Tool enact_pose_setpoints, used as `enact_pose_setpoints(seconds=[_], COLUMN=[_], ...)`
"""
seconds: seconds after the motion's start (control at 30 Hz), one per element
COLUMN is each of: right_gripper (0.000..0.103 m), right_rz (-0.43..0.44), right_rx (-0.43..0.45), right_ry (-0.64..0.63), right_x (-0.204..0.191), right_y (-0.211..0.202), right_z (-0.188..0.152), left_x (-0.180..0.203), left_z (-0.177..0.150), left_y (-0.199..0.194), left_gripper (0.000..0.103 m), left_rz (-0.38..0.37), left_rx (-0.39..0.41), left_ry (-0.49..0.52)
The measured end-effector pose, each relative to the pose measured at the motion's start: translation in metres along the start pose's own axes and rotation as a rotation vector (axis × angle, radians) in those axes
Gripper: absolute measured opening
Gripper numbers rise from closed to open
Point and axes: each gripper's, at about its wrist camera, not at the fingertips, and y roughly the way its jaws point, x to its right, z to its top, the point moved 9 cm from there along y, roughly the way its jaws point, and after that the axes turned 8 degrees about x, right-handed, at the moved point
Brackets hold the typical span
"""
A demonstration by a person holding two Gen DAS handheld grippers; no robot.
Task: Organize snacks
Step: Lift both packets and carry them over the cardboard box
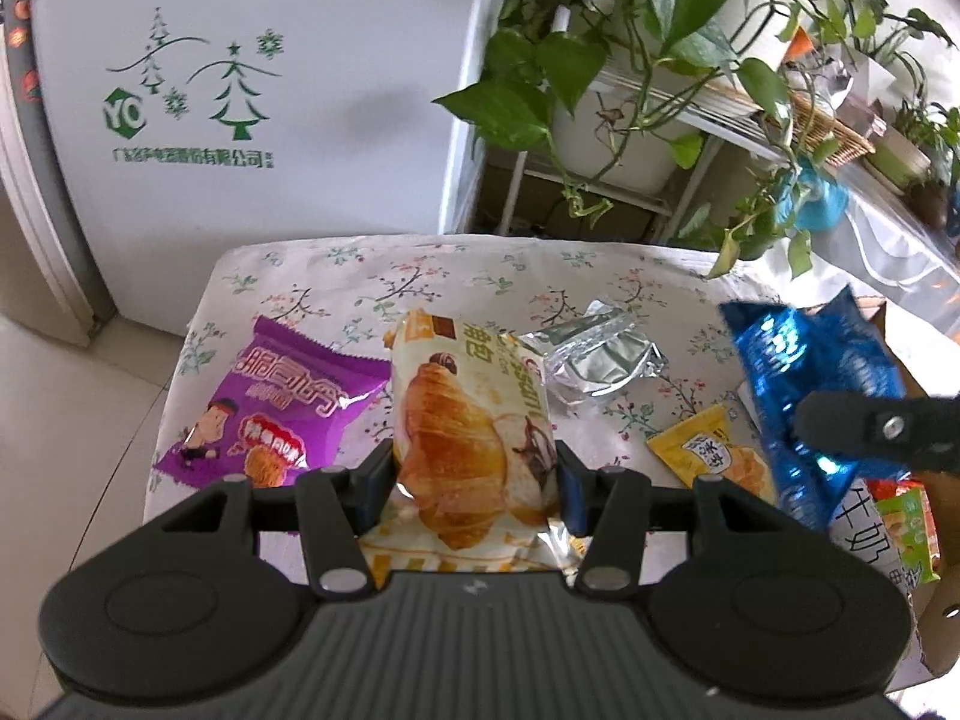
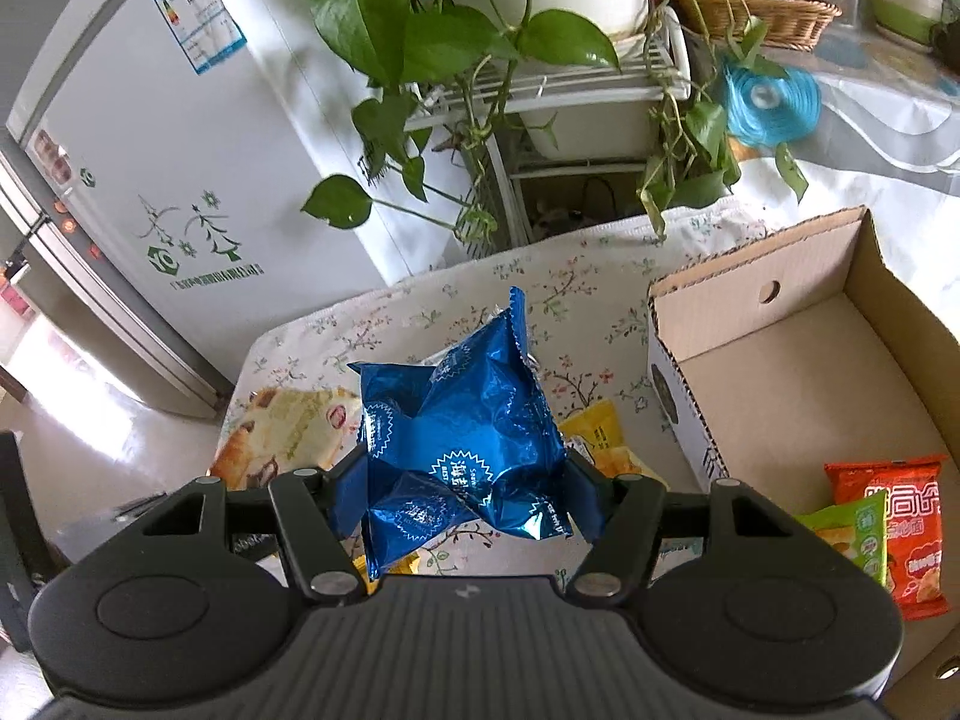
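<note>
My left gripper [image 1: 477, 474] is shut on a croissant bread packet [image 1: 474, 420] over the floral table [image 1: 420, 276]. A purple snack packet [image 1: 282, 408] lies to its left, a silver foil packet [image 1: 594, 360] behind it and a small yellow packet [image 1: 714, 456] to its right. My right gripper [image 2: 465, 480] is shut on a shiny blue packet [image 2: 462, 426], held above the table; the packet also shows in the left wrist view [image 1: 816, 384]. A cardboard box [image 2: 798, 348] at the right holds an orange packet [image 2: 900, 528] and a green packet [image 2: 852, 534].
A white fridge [image 1: 270, 90] stands behind the table at the left. A metal rack with a potted trailing plant [image 1: 606, 60] stands behind the table's far edge. A wicker basket [image 2: 756, 12] and a blue roll [image 2: 768, 102] sit at the back right.
</note>
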Motion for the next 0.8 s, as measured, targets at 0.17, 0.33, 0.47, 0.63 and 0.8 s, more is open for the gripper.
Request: enact_pose_setpoints(seconds=[0.17, 0.33, 0.47, 0.63, 0.8], right_gripper=[0.071, 0.071, 0.071, 0.071, 0.071], right_rz=[0.013, 0.017, 0.001, -0.033, -0.046], right_rx=[0.043, 0.101, 0.14, 0.187, 0.186], right_ry=[0.027, 0.074, 0.123, 0.207, 0.312], right_x=[0.006, 0.022, 0.046, 0.081, 0.111], right_y=[-0.017, -0.041, -0.064, -0.085, -0.091], right_z=[0.01, 0.024, 0.026, 0.031, 0.028], left_x=[0.006, 0.018, 0.027, 0.05, 0.091], left_z=[-0.001, -0.005, -0.011, -0.014, -0.01], left_y=[-0.008, -0.022, -0.035, -0.043, -0.046], left_gripper=[0.052, 0.052, 0.052, 0.052, 0.052], left_rz=[0.009, -0.009, -0.021, -0.045, -0.101], left_rx=[0.028, 0.048, 0.058, 0.057, 0.058], left_ry=[0.007, 0.018, 0.023, 0.019, 0.017])
